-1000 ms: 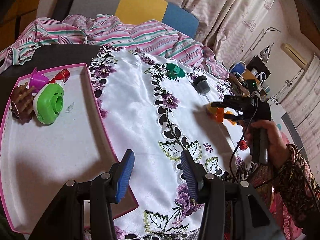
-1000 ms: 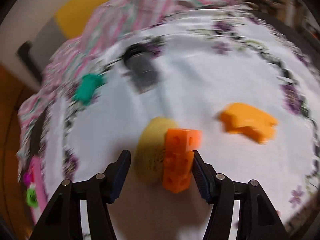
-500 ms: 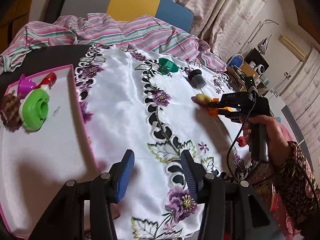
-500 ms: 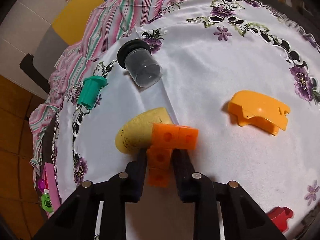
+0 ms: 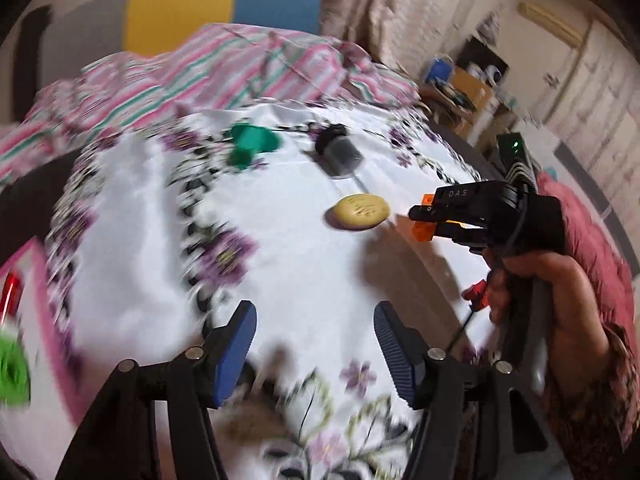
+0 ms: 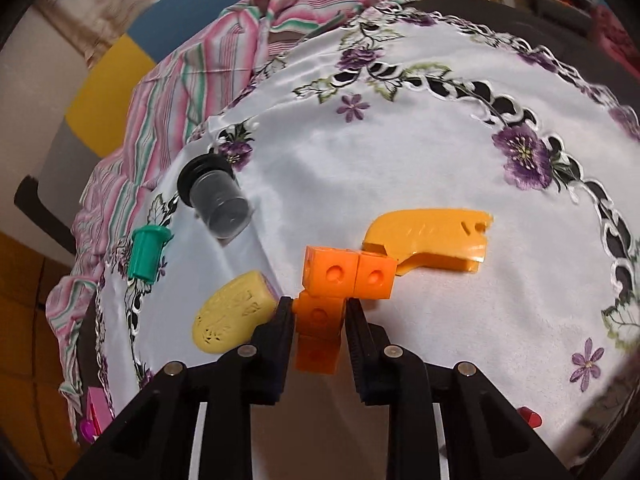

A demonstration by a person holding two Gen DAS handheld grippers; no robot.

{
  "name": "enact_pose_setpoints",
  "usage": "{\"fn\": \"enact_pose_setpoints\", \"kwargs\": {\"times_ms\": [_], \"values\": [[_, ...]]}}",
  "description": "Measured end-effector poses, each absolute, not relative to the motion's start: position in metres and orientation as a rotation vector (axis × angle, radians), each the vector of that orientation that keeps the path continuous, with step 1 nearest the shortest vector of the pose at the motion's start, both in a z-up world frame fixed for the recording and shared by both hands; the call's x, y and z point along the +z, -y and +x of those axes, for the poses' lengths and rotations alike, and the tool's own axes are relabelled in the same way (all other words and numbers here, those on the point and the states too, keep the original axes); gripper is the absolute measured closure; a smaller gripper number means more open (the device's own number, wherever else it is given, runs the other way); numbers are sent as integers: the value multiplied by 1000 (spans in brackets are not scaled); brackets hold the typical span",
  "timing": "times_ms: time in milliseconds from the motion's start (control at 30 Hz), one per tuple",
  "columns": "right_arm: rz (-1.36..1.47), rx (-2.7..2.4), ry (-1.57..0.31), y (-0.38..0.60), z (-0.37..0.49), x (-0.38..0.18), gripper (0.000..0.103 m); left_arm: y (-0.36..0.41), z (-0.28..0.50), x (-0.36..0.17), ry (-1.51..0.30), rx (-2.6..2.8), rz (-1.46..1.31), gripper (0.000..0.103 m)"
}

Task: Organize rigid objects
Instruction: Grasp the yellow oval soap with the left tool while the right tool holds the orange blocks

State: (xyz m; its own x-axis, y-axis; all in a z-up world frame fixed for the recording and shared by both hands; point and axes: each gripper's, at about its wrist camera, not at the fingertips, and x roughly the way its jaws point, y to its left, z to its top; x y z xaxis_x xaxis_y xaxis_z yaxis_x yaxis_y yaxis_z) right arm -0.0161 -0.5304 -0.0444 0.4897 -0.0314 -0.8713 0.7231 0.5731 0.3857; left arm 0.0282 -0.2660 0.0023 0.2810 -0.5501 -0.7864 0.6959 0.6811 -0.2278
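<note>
My right gripper (image 6: 318,312) is shut on an orange block piece (image 6: 344,276) made of joined cubes, held just above the white flowered cloth (image 6: 400,168). In the left wrist view that gripper (image 5: 420,216) holds the orange piece (image 5: 425,232) right of a yellow oval toy (image 5: 362,211). My left gripper (image 5: 316,332) hovers over the cloth, its jaws opening wide with nothing between them. On the cloth lie a yellow oval toy (image 6: 230,314), a green cup-like toy (image 6: 146,254), a dark clear jar (image 6: 218,204) and an orange-yellow curved piece (image 6: 436,240).
A pink-rimmed white tray (image 5: 44,300) sits at the left with a green toy (image 5: 12,368) and a red one (image 5: 10,292). A striped cloth (image 5: 224,68) is bunched at the table's back. A small red block (image 6: 530,416) lies near the right front edge.
My left gripper swung right, from over the tray's edge to over the cloth, and its jaws widened. My right gripper closed on the orange block piece and lifted it slightly.
</note>
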Motion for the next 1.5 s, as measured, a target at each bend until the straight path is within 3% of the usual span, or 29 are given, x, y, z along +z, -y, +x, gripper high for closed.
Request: {"fn": "enact_pose_setpoints", "kwargs": {"times_ms": [300,700,767,833,1500], "values": [[933,-526,-967,535,-20,-55,77,371,66,-16,-939,-937,438,40],[1001,-526,-946,541,-26,-58,77,444,62,-51,-841,-1024,743,40],[1003,-526,-944,540,-26,-58,77,444,65,-56,-865,-1040,716,43],[1006,-526,-944,540,-26,-58,77,442,69,-60,-921,-1062,655,59],[871,-302,-995,504,5,-51,77,330,39,-53,-991,-905,322,60]]}}
